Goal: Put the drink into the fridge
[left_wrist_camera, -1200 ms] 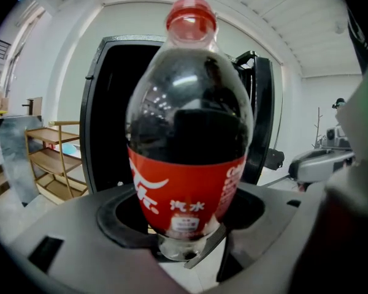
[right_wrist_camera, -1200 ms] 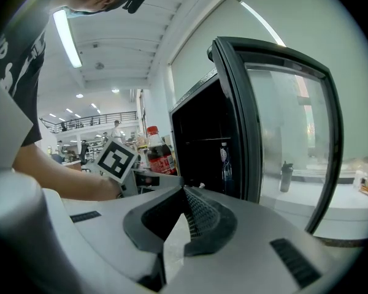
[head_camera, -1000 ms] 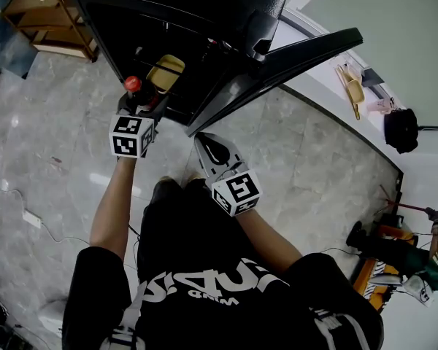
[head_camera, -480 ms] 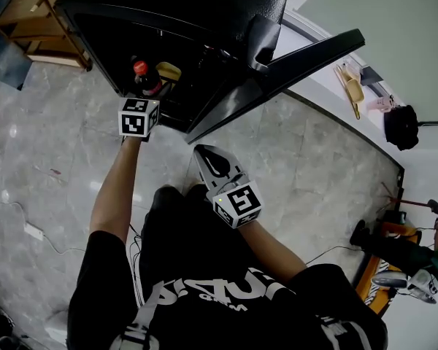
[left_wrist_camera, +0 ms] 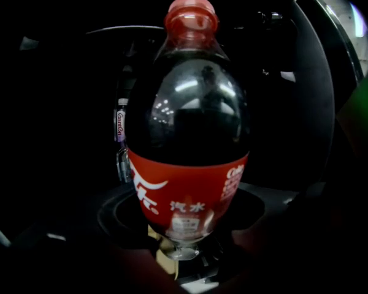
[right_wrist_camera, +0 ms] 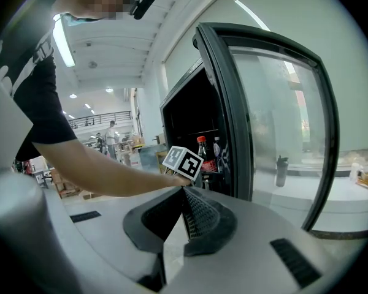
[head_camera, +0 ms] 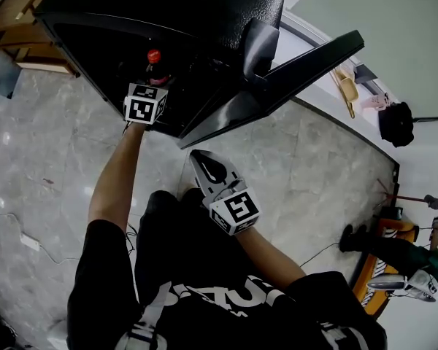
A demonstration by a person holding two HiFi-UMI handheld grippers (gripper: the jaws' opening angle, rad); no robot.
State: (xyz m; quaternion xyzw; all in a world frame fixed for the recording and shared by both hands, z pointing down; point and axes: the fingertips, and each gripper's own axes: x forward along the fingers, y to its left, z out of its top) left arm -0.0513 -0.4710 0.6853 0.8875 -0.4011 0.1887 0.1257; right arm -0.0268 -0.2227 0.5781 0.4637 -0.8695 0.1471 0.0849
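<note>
Fingers of my left gripper (head_camera: 156,80) clenched one cola bottle (left_wrist_camera: 187,139) inside the fridge (head_camera: 204,6); my right gripper's (right_wrist_camera: 184,192) fingers were pressed together, empty.

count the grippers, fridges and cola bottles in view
grippers: 2 (left gripper, right gripper)
fridges: 1 (fridge, door open)
cola bottles: 1 (cola bottle, held by the left gripper)
total: 4
</note>
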